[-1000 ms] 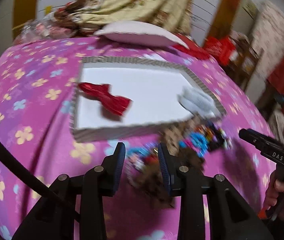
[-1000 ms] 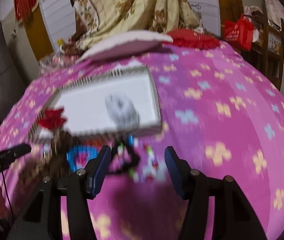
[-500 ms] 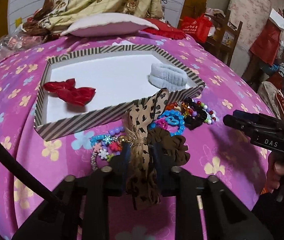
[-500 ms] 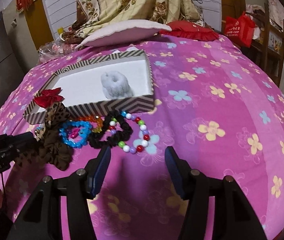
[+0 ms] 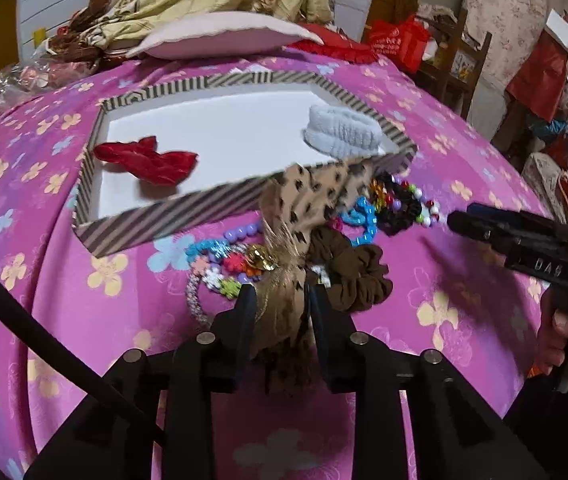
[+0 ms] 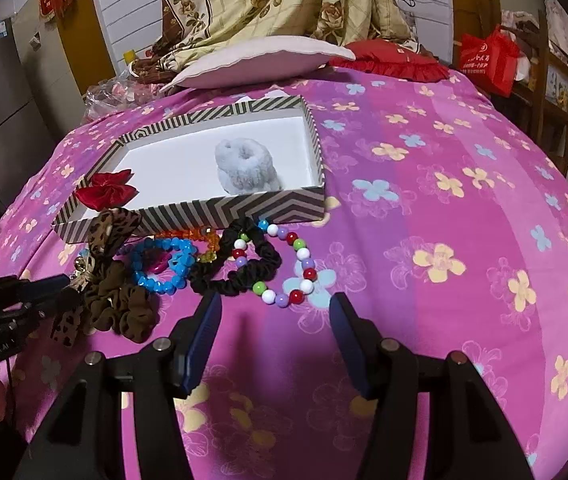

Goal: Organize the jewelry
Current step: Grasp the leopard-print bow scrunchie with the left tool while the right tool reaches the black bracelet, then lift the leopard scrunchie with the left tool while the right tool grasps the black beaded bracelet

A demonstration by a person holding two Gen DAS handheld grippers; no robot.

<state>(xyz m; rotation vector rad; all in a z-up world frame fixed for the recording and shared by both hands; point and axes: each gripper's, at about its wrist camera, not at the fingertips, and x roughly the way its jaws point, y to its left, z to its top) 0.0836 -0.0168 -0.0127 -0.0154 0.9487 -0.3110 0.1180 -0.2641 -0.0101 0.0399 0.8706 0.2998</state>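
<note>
My left gripper (image 5: pixel 280 300) pinches the leopard bow (image 5: pixel 304 204) just before the striped box (image 5: pixel 172 216); its tail may snag the brown scrunchie (image 5: pixel 352 272). Right gripper (image 6: pixel 272 336) jaws spread, empty.

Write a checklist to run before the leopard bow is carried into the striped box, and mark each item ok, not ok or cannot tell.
1. Left tool shut on the leopard-print bow: ok, fabric is pinched between its pads.
2. Bow free of the brown scrunchie: cannot tell, the two overlap.
3. Bow clear of the flower bracelet: cannot tell, its gold centre sits right beside the beads.
4. Free space in the striped box: ok, bare white floor lies between the red bow and the pale scrunchie.
5. Right tool out of the path: ok, open and empty, near the black scrunchie.
</note>
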